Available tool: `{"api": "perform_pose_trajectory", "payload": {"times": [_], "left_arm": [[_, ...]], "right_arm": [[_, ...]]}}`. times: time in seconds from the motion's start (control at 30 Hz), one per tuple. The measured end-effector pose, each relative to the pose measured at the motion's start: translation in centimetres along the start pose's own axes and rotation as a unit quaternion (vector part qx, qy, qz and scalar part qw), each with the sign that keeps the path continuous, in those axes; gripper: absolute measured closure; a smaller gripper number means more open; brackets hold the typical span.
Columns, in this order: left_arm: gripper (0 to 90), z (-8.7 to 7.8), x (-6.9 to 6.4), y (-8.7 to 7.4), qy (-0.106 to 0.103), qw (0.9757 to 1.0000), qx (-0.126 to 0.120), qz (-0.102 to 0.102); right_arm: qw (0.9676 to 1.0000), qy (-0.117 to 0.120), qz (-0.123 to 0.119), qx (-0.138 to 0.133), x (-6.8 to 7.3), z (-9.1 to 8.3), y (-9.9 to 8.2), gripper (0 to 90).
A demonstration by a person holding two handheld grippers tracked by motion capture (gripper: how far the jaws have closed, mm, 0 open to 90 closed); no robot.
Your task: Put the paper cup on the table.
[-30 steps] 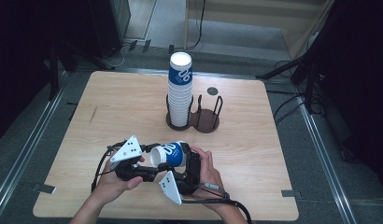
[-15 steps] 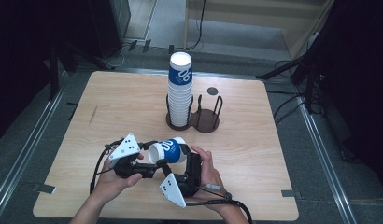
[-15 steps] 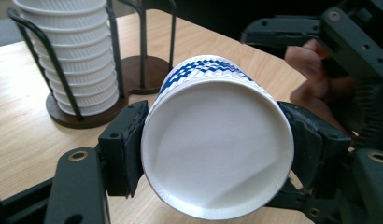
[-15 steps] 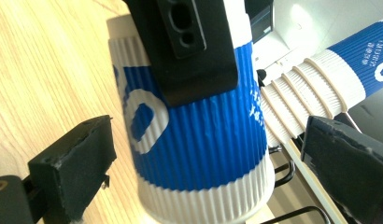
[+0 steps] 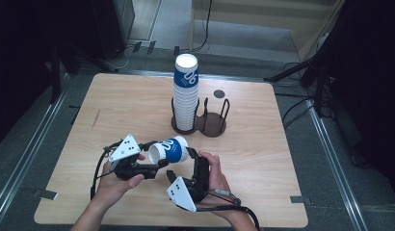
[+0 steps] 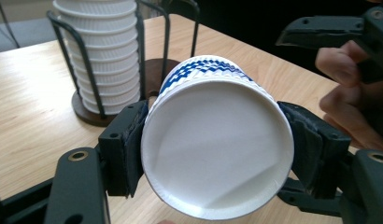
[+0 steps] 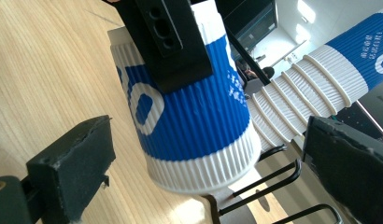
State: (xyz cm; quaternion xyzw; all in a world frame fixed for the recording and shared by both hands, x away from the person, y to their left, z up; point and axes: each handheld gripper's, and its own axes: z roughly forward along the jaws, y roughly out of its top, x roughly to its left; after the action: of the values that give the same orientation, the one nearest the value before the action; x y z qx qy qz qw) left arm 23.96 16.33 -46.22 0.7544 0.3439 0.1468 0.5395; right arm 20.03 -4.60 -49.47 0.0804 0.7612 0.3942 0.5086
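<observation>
A blue-and-white ribbed paper cup (image 5: 174,149) lies on its side above the table's front part. My left gripper (image 5: 156,154) is shut on it near one end. In the left gripper view the cup (image 6: 203,70) turns a round white end to the camera, and both pads (image 6: 129,140) press its sides. My right gripper (image 5: 188,163) is just to the right, open, its jaws to either side of the cup's other end. In the right gripper view the cup (image 7: 189,116) sits between the spread jaws of the right gripper (image 7: 208,154), touching neither.
A tall stack of matching cups (image 5: 186,96) stands in one ring of a dark wire holder at mid-table, and the holder's other ring (image 5: 214,122) is bare. The stack (image 6: 105,56) is just behind the held cup. A small dark disc (image 5: 218,94) lies beyond.
The cup in my left gripper has shifted slightly up and to the left. My right gripper has slid a little toward the table's front edge.
</observation>
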Motion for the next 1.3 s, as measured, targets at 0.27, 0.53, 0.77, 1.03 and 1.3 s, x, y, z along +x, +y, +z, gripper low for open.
{"api": "perform_pose_trajectory", "payload": {"times": [0.27, 0.53, 0.77, 1.03, 1.3], "left_arm": [[29.4, -0.3, 0.4, 0.1, 0.012, 0.9997, -0.015, -0.013], [29.4, -0.3, 0.8, -0.1, 0.039, 0.9988, -0.022, -0.02], [29.4, -0.2, 1.4, -0.3, 0.043, 0.9977, -0.037, -0.037], [29.4, 0.1, 1.4, 0.0, 0.04, 0.9969, -0.052, -0.043], [29.3, 0.6, 1.3, 0.4, 0.036, 0.9958, -0.073, -0.043]], "right_arm": [[0.9999, 0.003, 0.007, 0.009, -0.1, -0.1, 0.0, 2.5], [0.9995, 0.014, 0.028, -0.001, -0.6, -0.4, -0.1, 2.6], [0.9989, 0.024, 0.039, 0.012, -0.8, -0.4, -0.3, 2.6], [0.9928, 0.024, 0.114, 0.028, -1.8, -0.6, -0.9, 5.8], [0.9789, 0.042, 0.189, 0.066, -2.5, -1.0, -1.2, 2.9]]}}
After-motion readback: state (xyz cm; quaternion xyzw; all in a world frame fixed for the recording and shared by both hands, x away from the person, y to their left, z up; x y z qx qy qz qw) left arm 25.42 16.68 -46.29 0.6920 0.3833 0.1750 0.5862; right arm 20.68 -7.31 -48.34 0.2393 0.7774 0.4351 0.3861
